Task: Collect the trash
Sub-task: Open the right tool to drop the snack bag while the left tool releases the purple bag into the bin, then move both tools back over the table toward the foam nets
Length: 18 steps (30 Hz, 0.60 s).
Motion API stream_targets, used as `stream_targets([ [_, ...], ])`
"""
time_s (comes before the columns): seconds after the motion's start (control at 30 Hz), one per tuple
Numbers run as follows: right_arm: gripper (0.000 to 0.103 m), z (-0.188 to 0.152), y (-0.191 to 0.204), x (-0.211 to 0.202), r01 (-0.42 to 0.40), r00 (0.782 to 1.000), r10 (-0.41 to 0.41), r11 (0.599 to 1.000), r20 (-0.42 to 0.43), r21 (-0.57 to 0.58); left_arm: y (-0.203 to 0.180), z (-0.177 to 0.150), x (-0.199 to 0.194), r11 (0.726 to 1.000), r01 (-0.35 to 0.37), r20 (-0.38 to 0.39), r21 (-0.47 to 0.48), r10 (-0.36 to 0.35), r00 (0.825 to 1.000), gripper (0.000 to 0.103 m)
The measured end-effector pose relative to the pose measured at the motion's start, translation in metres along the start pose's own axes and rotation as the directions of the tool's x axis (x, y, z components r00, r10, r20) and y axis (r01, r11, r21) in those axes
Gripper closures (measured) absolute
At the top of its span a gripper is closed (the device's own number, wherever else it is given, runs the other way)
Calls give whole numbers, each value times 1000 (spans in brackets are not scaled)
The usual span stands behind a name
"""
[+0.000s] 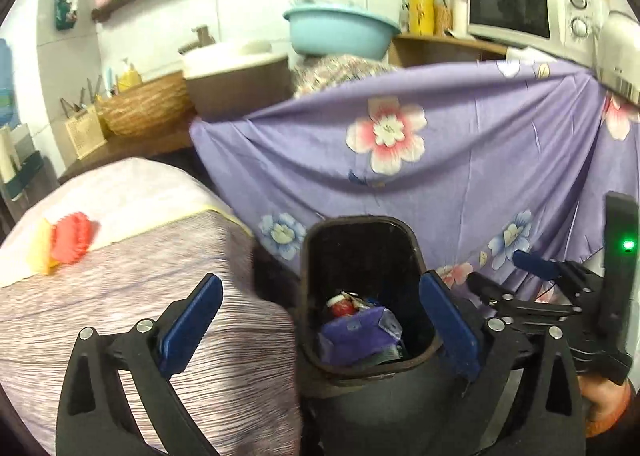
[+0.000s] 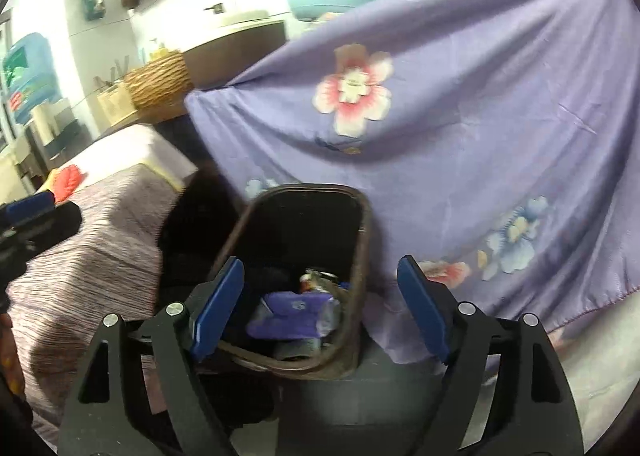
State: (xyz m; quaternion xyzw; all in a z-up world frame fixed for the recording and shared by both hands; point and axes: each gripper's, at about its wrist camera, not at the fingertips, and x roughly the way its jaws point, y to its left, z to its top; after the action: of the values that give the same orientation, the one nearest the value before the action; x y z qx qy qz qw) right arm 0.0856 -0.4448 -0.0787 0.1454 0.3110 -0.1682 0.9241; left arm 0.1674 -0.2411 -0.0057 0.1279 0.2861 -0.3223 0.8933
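A dark open trash bin (image 1: 404, 240) stands on the floor below me; it also shows in the right wrist view (image 2: 360, 223). Inside lie a purple wrapper (image 1: 352, 332), a red-and-white piece (image 1: 342, 306) and clear plastic; the purple wrapper also shows in the right wrist view (image 2: 288, 314). My left gripper (image 1: 320, 324) is open and empty above the bin's left rim. My right gripper (image 2: 320, 308) is open and empty over the bin, and shows at the right of the left wrist view (image 1: 532, 264). A red and yellow item (image 1: 66, 244) lies on the striped table cloth.
A striped purple-covered table (image 1: 180, 276) stands left of the bin. A purple flowered cloth (image 1: 440, 159) hangs behind it. Beyond are a counter with a wicker basket (image 1: 144, 107), a teal basin (image 1: 340, 31) and a white microwave (image 1: 532, 7).
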Motion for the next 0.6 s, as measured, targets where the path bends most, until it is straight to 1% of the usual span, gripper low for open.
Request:
stream_targets([
  [0.13, 23, 5, 28, 1, -63, 998, 63, 997, -3, -34, 27, -4, -24, 999, -45, 25, -16, 46, 999, 5],
  [0.37, 23, 10, 89, 0, -176, 984, 175, 975, -16, -134, 83, -18, -50, 988, -137, 15, -73, 139, 990, 6],
  [0.53, 22, 13, 129, 0, -247, 969, 245, 950, -33, -191, 126, -30, -71, 971, -225, 1, -84, 226, 974, 5],
  [0.57, 21, 14, 139, 0, -261, 965, 259, 943, -37, -208, 136, -33, -76, 967, -238, -5, -91, 238, 971, 5],
  [0.6, 18, 14, 148, -1, -274, 961, 272, 936, -41, -222, 144, -35, -79, 964, -250, -11, -96, 250, 968, 5],
])
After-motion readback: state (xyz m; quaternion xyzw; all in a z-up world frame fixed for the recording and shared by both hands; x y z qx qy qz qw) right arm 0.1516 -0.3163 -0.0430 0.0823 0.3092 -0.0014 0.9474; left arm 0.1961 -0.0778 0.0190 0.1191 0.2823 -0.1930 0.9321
